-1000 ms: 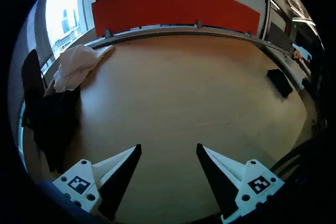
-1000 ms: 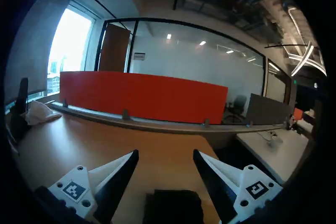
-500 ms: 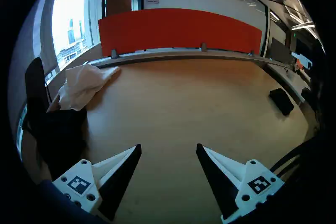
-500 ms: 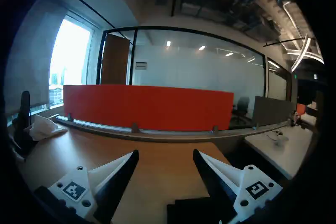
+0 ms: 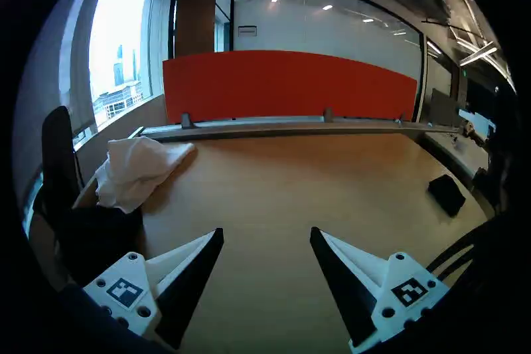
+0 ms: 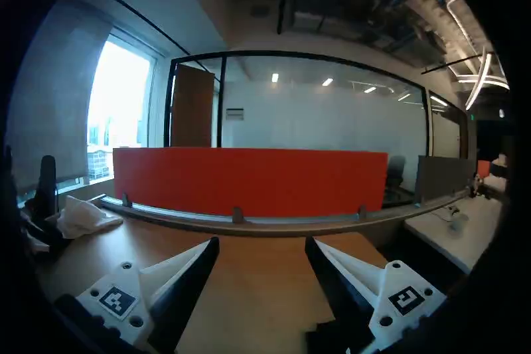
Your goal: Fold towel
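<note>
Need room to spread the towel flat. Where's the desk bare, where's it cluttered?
Bare: the wide middle of the desk, from the open left claw up to the red divider, between the crumpled towel and the small black object at right. Crowded: the left edge, where the towel lies by dark fabric and a chair back.

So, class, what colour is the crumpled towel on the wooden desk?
The crumpled towel is white, clearest in the left gripper view.
</note>
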Available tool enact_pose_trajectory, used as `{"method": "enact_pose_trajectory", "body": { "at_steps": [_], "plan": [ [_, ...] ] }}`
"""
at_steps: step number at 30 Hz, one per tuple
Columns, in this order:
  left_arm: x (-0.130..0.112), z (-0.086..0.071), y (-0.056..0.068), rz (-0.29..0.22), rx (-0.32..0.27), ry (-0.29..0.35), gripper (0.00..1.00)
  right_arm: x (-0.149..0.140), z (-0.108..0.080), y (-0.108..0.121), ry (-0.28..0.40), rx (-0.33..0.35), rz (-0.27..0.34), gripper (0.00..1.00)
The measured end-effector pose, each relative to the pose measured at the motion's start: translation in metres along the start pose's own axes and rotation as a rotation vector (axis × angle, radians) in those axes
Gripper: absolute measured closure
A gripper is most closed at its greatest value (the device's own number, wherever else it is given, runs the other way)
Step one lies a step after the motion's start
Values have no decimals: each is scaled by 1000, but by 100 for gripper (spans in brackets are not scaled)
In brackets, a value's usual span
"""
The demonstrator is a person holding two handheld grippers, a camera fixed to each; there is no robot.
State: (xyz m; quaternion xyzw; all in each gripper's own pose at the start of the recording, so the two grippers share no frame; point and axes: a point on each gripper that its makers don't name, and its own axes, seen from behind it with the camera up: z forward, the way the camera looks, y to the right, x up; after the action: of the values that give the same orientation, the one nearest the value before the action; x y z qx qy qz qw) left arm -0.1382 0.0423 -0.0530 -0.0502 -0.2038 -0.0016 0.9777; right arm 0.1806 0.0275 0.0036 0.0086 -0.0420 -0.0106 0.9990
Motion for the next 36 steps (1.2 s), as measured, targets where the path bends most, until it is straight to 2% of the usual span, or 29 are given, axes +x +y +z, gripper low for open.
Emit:
{"method": "enact_pose_trajectory", "body": {
  "at_steps": [8,17,24,27,36],
  "plan": [
    [38,8,-8,-5,16,102,3,3,3,-28,12,16,4,0],
    [80,8,-24,-25,69,235,3,2,4,-41,8,17,17,0],
    [111,5,-25,6,77,322,3,8,4,-45,9,13,15,0],
    [119,5,-26,15,82,342,3,11,3,-46,10,10,19,0],
    [121,7,-32,-28,85,371,3,19,2,-54,10,15,13,0]
  ]
}}
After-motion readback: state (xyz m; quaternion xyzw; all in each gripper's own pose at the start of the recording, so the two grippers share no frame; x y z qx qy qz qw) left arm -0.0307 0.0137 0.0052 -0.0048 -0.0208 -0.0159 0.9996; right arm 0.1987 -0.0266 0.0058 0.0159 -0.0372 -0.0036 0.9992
